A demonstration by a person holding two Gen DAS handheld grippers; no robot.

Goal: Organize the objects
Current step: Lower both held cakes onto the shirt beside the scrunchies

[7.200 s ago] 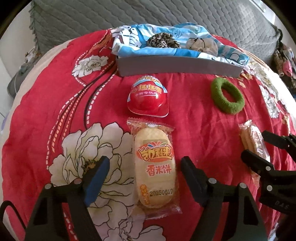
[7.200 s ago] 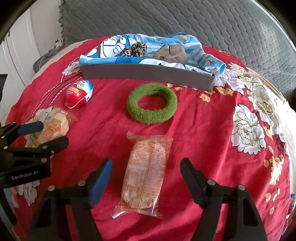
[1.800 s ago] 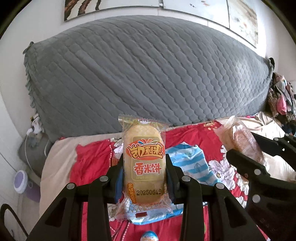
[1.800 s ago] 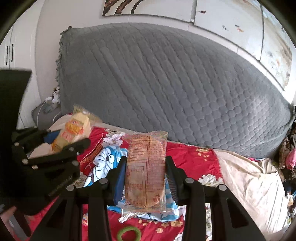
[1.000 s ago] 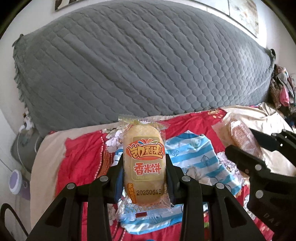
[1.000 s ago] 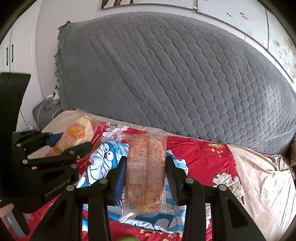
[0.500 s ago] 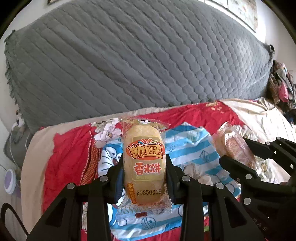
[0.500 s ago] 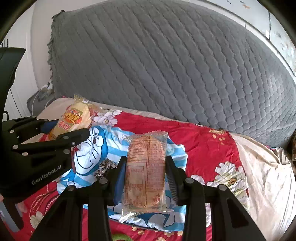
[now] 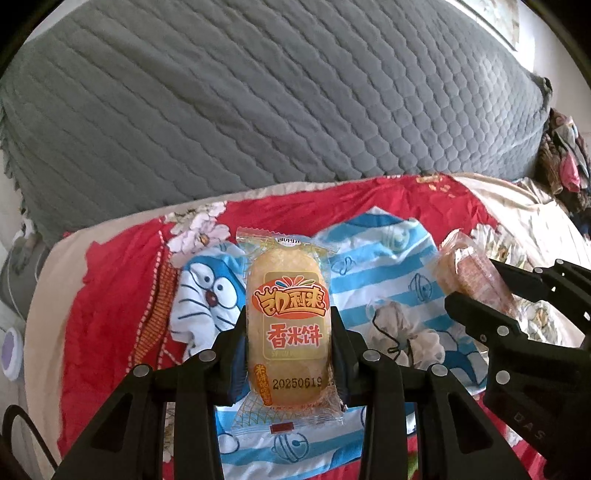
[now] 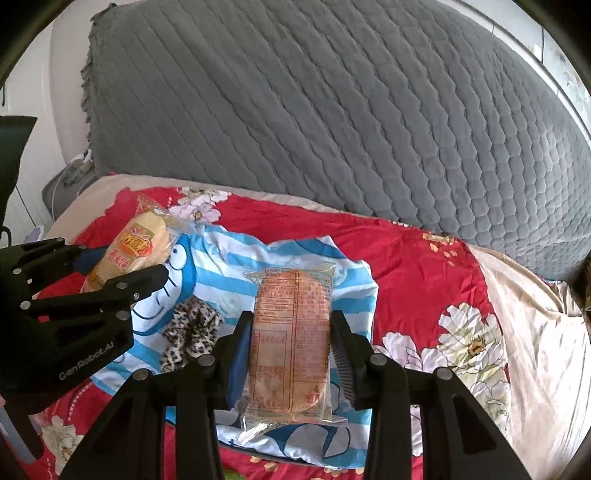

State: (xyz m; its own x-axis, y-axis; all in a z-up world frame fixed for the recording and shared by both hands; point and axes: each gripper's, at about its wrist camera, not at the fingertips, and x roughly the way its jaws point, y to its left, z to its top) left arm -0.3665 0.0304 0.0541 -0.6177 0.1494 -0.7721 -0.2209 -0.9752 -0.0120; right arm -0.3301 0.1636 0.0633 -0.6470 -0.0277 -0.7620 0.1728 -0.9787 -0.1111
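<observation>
Your left claw [image 9: 288,345] grips the yellow rice cracker [image 9: 287,325], your right claw [image 10: 291,354] the clear-wrapped one [image 10: 291,343]; next, probably lower both into the cartoon-lined box [image 10: 218,280] and release.

Bed [image 9: 110,295] covered with red floral sheet [image 10: 424,288], beige edge along sides. Large grey quilted headboard [image 9: 277,103] filled back of both views. White wall [image 10: 66,110] at left; framed picture's edge [image 9: 495,18] above headboard. Clothes pile [image 9: 565,162] at right. Daylight bright, even.
</observation>
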